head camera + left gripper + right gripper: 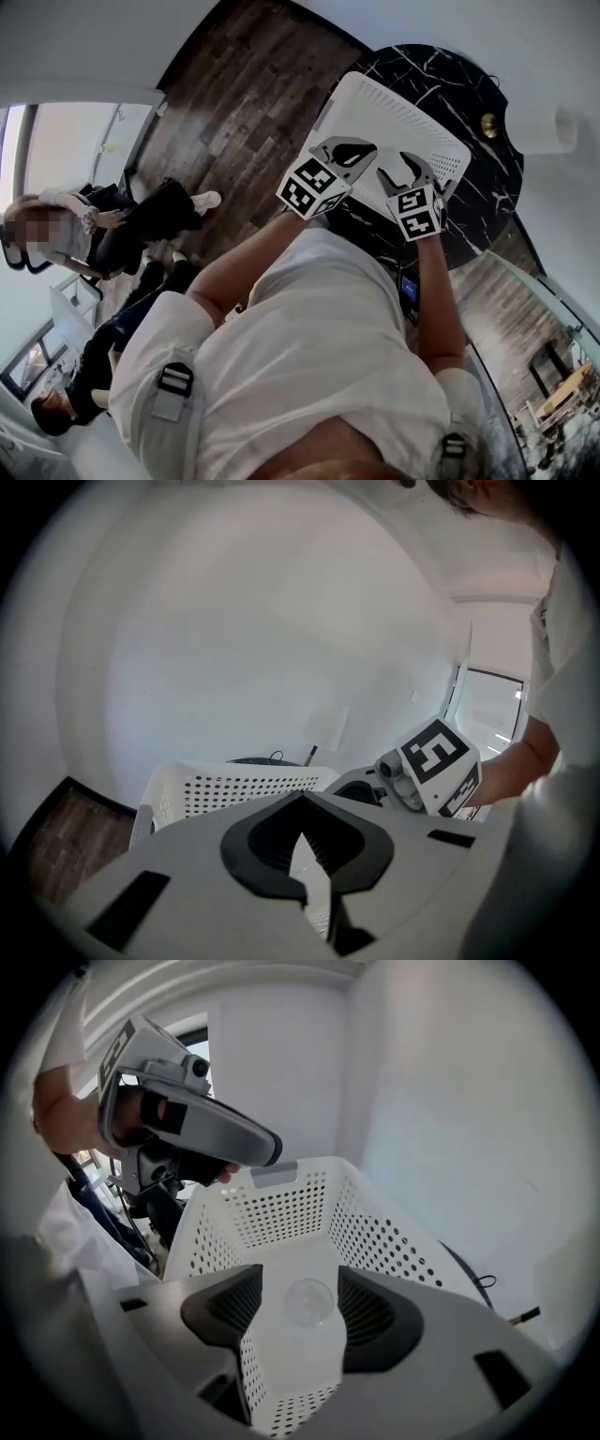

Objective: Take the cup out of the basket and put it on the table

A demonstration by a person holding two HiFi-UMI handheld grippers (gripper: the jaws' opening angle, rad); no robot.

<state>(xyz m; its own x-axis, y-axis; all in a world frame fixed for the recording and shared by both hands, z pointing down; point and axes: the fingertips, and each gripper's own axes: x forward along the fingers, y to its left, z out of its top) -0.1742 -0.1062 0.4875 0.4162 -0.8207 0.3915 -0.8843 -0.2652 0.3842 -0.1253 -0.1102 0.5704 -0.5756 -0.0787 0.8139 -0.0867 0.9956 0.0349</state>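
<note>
A clear cup point(308, 1301) lies on the floor of the white perforated basket point(281, 1213), which stands on a black marble table point(450, 75). My right gripper point(298, 1327) hangs above the basket, open. The cup shows between its two dark pads but well below them, untouched. My left gripper point(305, 864) is beside it over the basket's near edge point(225, 794), its pads together with nothing held. In the head view both grippers, left point(342, 155) and right point(408, 173), hover over the basket point(394, 112); the cup is hidden there.
The round table ends close around the basket, with dark wood floor point(244, 94) to the left. A brass knob point(489, 125) and a white roll point(561, 127) sit near the table's far edge. Seated people point(122, 225) are at the left. A cable point(478, 1283) lies behind the basket.
</note>
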